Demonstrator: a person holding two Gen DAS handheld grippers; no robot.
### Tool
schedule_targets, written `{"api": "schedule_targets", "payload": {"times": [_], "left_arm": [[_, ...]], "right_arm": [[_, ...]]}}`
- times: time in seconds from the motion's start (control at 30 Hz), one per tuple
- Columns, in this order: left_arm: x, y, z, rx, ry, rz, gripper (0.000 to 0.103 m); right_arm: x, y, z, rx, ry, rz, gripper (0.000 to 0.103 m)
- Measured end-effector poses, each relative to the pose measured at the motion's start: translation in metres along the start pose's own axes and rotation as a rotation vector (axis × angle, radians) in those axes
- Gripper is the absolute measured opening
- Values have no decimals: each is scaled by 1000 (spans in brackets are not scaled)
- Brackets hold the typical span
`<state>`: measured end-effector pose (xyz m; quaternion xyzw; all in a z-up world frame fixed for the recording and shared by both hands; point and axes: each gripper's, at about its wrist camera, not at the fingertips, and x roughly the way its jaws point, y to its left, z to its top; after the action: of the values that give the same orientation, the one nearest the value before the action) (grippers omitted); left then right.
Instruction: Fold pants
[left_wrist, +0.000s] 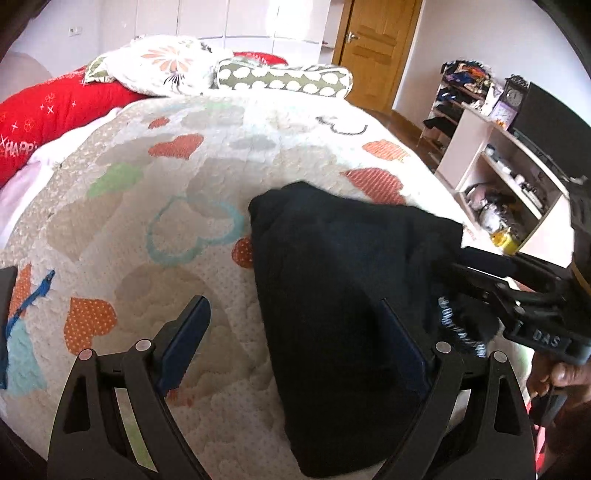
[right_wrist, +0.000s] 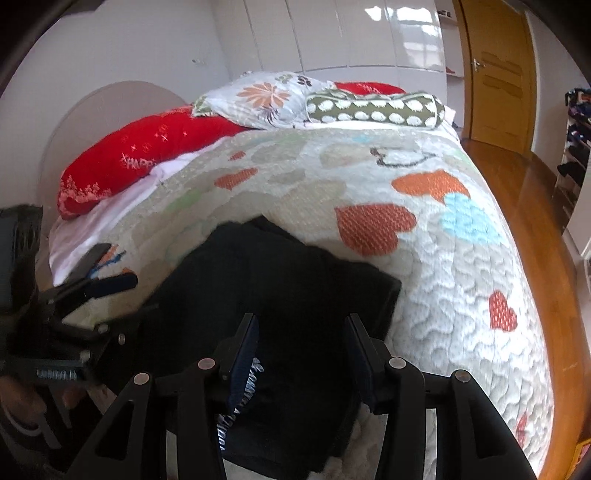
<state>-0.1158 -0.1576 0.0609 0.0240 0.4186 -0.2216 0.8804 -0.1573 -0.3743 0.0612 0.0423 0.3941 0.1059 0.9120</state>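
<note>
The black pants (left_wrist: 343, 277) lie folded in a thick pile on the heart-patterned quilt (left_wrist: 166, 192), the waistband with white lettering (left_wrist: 461, 332) at the near right. My left gripper (left_wrist: 295, 328) hovers open over the pile's left edge, one finger above the quilt, the other above the fabric. My right gripper (right_wrist: 303, 339) has a thick bunch of the pants (right_wrist: 280, 280) between its fingers, near the waistband lettering (right_wrist: 243, 391), and looks shut on it. From the left wrist view the right gripper (left_wrist: 469, 273) comes in from the right at the pile's edge. The left gripper (right_wrist: 110, 269) shows at the left of the right wrist view.
Red, floral and green dotted pillows (right_wrist: 266, 96) lie at the head of the bed. A shelf unit with clutter (left_wrist: 498, 166) stands to the right of the bed, past a strip of wooden floor (right_wrist: 517, 177). A wooden door (left_wrist: 373, 44) is at the back.
</note>
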Motion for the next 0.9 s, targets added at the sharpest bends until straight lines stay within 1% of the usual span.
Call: {"api": "schedule_targets", "payload": {"times": [0.1, 0.13, 0.2, 0.3, 0.43, 0.5, 0.63, 0.77, 0.83, 0.9], "left_arm": [[11, 4, -4, -25, 22, -20, 92], [12, 4, -4, -32, 22, -26, 92], [13, 4, -5, -31, 19, -25, 92], [13, 1, -4, -24, 22, -17, 92], [6, -1, -3, -20, 21, -10, 92], [2, -1, -3, -20, 19, -11, 92], [-12, -1, -3, -37, -1, -40, 92], [-25, -4, -6, -40, -24, -82, 92], [-24, -6, -11, -39, -18, -89, 92], [-18, -8, -19, -33, 9, -85, 92]], "right_arm": [[10, -4, -11, -32, 25, -52, 48], [16, -7, -15, -35, 38, -38, 48], [18, -13, -18, 2, 22, -8, 49], [17, -14, -18, 8, 25, 0, 49], [7, -13, -16, 19, 32, 13, 49], [-4, -12, -17, 17, 20, 16, 49], [-17, -7, -22, 12, 18, 34, 49], [-25, -3, -29, -9, 26, 25, 49], [-23, -5, -33, -1, 31, 25, 49], [-18, -7, -37, 14, 43, 37, 50]]}}
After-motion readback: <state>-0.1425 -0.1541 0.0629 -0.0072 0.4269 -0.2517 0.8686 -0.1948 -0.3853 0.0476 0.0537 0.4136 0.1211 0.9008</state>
